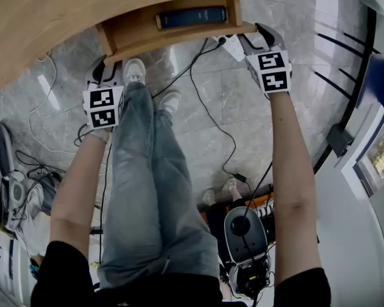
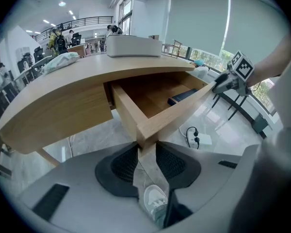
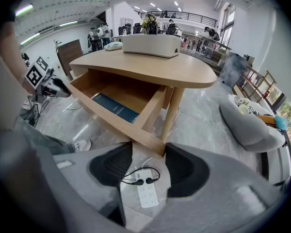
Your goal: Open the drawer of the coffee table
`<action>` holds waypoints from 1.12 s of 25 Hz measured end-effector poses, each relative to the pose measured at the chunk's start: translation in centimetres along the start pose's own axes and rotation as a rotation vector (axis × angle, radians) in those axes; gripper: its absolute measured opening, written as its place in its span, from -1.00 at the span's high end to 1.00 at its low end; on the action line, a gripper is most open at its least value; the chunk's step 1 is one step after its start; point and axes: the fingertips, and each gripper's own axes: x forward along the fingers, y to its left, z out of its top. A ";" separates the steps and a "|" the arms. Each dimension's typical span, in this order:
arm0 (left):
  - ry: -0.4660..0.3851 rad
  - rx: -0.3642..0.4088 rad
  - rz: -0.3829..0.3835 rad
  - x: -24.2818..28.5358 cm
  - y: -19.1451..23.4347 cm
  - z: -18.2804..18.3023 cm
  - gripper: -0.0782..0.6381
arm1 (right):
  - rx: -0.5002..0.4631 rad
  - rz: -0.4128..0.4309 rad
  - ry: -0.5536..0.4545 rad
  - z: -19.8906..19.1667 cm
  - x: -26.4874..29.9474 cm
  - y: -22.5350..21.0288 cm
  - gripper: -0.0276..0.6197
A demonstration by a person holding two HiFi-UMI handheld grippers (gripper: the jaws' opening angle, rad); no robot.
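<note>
The drawer lies open from above, save a dark book beside the overhanging tabletop.

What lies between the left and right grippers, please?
The drawer's wooden front spans that stretch, the left gripper clamped on one corner and the right gripper on the other; the head view shows it.
</note>
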 end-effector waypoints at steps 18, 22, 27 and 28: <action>0.058 0.007 -0.021 -1.8 -2.8 -5.2 0.42 | 0.020 0.010 0.032 -5.6 -1.8 4.2 0.30; 0.050 0.012 -0.019 -1.8 -3.0 -5.5 0.42 | 0.027 0.002 0.033 -6.1 -2.0 4.4 0.30; 0.049 0.004 -0.014 -1.5 -3.1 -5.7 0.42 | 0.023 0.003 0.038 -6.3 -1.8 4.4 0.30; 0.049 0.006 -0.014 -1.5 -3.1 -5.7 0.42 | 0.022 0.002 0.040 -6.3 -1.7 4.4 0.30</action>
